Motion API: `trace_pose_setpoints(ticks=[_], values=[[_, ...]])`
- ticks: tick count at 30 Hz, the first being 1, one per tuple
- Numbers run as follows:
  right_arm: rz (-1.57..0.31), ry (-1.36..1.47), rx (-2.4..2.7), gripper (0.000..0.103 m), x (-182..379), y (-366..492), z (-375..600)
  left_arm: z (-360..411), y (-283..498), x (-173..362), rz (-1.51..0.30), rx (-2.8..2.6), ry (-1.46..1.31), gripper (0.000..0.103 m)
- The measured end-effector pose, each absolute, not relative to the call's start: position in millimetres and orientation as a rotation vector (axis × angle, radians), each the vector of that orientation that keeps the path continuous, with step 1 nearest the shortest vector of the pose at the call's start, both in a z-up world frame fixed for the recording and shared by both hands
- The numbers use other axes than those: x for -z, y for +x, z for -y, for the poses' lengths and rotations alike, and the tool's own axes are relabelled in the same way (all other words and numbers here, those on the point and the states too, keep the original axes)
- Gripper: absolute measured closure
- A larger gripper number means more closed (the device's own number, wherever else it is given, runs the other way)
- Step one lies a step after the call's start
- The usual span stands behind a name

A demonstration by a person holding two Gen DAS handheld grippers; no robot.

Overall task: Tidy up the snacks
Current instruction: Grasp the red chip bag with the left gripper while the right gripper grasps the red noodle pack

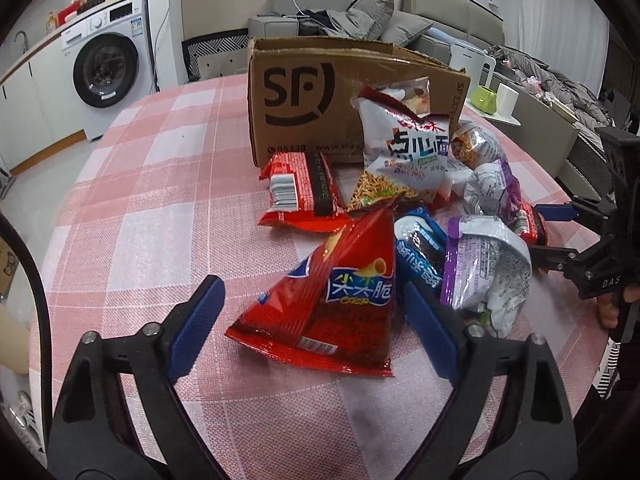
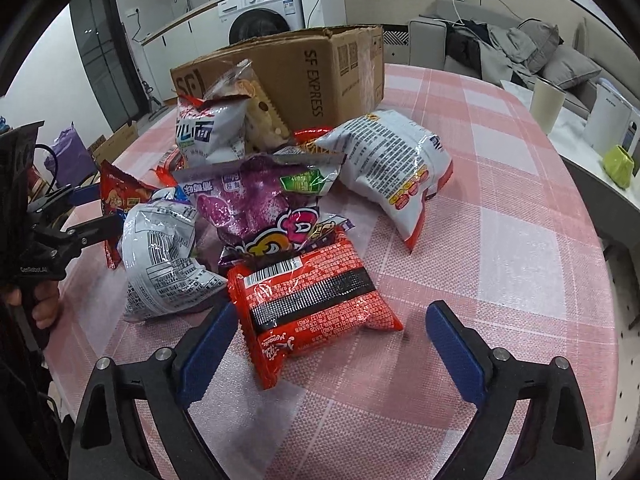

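Note:
A heap of snack bags lies on the pink checked tablecloth (image 1: 160, 184) in front of a brown cardboard box (image 1: 304, 92). My left gripper (image 1: 312, 285) stands open around a red triangular crisp bag (image 1: 340, 300); the left pad is clear of it and the right pad sits close beside it. In the right wrist view my right gripper (image 2: 333, 306) is open around a red packet with a black stripe (image 2: 316, 300). Its left pad is near the packet's edge and its right pad stands well apart. Behind lie a purple bag (image 2: 256, 200) and white bags (image 2: 392, 164).
The box (image 2: 304, 68) stands open-topped at the back of the table. Each gripper shows at the other view's edge, held by a hand (image 2: 44, 304). Off the table are a washing machine (image 1: 108, 68), a sofa (image 1: 360, 20), a cup (image 2: 546, 104) and a green pot (image 2: 618, 164).

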State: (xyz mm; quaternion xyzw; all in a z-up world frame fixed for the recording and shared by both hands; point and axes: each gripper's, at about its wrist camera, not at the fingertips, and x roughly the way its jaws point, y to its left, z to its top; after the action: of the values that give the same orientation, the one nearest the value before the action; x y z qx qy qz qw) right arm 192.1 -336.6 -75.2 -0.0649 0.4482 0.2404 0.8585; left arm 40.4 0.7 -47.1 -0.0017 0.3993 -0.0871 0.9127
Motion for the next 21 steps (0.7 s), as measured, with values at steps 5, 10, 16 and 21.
trace_pose_setpoints(ticks=[5,10,16,21], values=[[-0.944,-0.152,-0.530,0.015,74,191,333,-2,45,54,-0.847,0.197,-0.014,0.035],[-0.937,-0.167,-0.531,0.022,74,189,326,-4,44,53,-0.841,0.230,-0.044,0.058],[-0.924,-0.174,-0.532,0.037,71,186,329,-6,44,49,-0.835,0.248,-0.068,0.061],[-0.906,-0.179,-0.544,0.043,70,178,334,-7,41,44,-0.826,0.248,-0.080,0.062]])
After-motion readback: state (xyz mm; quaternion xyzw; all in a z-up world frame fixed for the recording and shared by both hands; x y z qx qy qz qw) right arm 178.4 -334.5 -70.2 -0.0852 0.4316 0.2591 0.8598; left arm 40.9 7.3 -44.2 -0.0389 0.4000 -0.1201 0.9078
